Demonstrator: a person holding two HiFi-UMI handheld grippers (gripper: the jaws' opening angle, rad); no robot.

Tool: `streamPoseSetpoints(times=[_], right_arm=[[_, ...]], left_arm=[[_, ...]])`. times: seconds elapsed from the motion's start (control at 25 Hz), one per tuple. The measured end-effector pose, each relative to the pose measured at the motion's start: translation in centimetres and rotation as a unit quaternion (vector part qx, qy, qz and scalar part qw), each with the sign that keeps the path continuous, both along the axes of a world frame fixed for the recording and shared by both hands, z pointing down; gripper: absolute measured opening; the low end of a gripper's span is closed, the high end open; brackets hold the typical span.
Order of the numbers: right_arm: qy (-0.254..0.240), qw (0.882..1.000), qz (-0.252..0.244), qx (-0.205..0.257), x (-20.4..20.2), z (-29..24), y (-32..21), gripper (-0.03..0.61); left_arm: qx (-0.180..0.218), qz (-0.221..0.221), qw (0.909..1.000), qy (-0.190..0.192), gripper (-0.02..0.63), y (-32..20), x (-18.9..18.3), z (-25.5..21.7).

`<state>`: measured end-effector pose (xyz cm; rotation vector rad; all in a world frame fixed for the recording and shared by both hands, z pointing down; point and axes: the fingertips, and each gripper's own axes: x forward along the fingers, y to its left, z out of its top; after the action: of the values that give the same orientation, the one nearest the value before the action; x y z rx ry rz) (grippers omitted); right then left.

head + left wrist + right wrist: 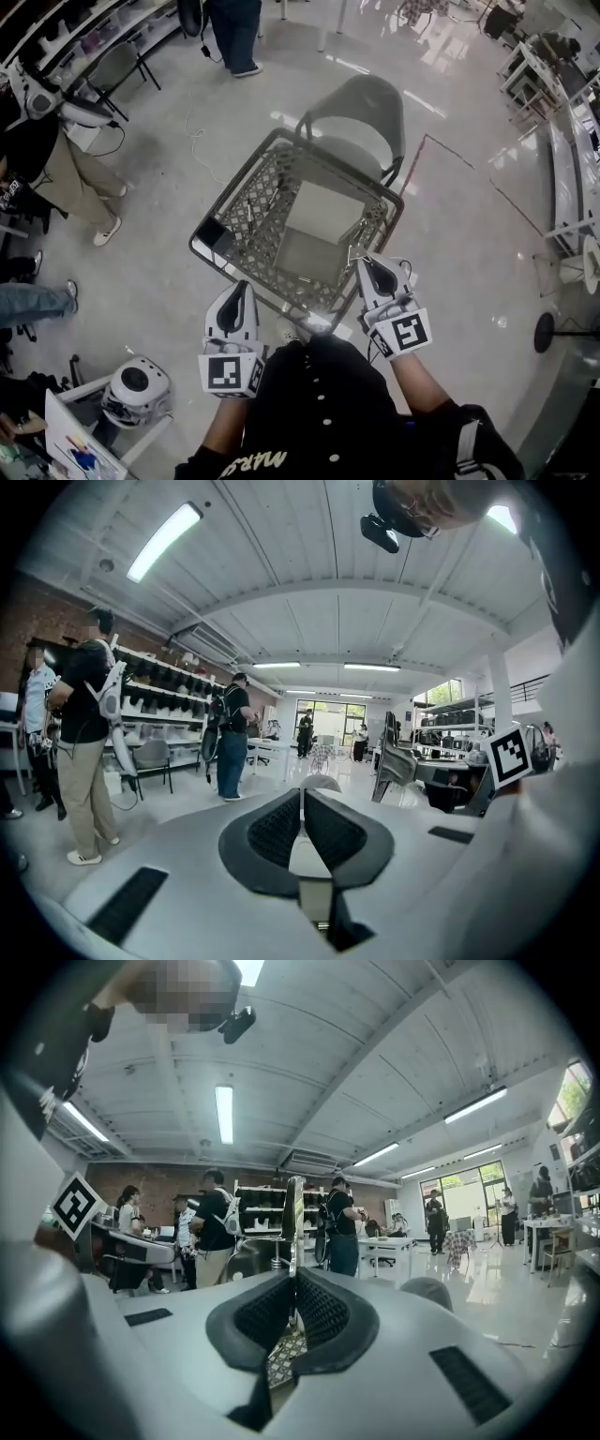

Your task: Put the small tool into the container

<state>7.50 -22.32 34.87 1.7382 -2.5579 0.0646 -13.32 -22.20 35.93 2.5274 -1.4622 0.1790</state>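
A grey wire-mesh basket (246, 217) stands on the floor in front of me, with pale flat sheets lying in it. My right gripper (367, 265) hangs over the basket's near right rim, shut on a thin flat metal tool (295, 1213) that sticks out beyond its pads. In the right gripper view the mesh (281, 1354) shows below the jaws. My left gripper (239, 289) is at the basket's near left rim. Its pads (277, 829) meet with nothing between them.
A grey chair (361, 112) stands just behind the basket. People stand at the left and back (70, 178). A white round device (136, 389) sits at lower left, a cable (192, 141) trails on the floor, and shelving (572, 178) lines the right.
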Motion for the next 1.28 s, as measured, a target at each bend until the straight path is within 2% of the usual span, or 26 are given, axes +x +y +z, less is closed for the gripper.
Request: streamPoseSetpoints(times=[0.28, 0.56, 1.0, 1.2, 1.28], right_arm=[[0.042, 0.996, -0.047, -0.07, 0.1, 5.5, -3.2, 0.014], [0.1, 0.983, -0.099, -0.122, -1.3, 12.6, -5.2, 0.014], [0.212, 0.942, -0.161, -0.203, -2.9, 25.2, -7.8, 0.014], [0.265, 0.921, -0.183, -0.221, -3.4, 30.3, -8.4, 0.014], [0.287, 0.912, -0.191, -0.222, -3.6, 31.9, -8.5, 0.014]], left_arm=[[-0.049, -0.017, 0.9986, 0.002, 0.037, -0.2, 0.9, 2.1], [-0.081, -0.02, 0.9965, -0.005, 0.037, 0.0, 2.1, 5.0], [-0.131, -0.032, 0.9908, -0.008, 0.037, 0.8, 2.9, 9.3], [-0.172, -0.06, 0.9832, 0.004, 0.037, 2.4, 2.4, 12.3], [-0.189, -0.058, 0.9803, 0.005, 0.037, 3.3, 2.8, 13.4]])
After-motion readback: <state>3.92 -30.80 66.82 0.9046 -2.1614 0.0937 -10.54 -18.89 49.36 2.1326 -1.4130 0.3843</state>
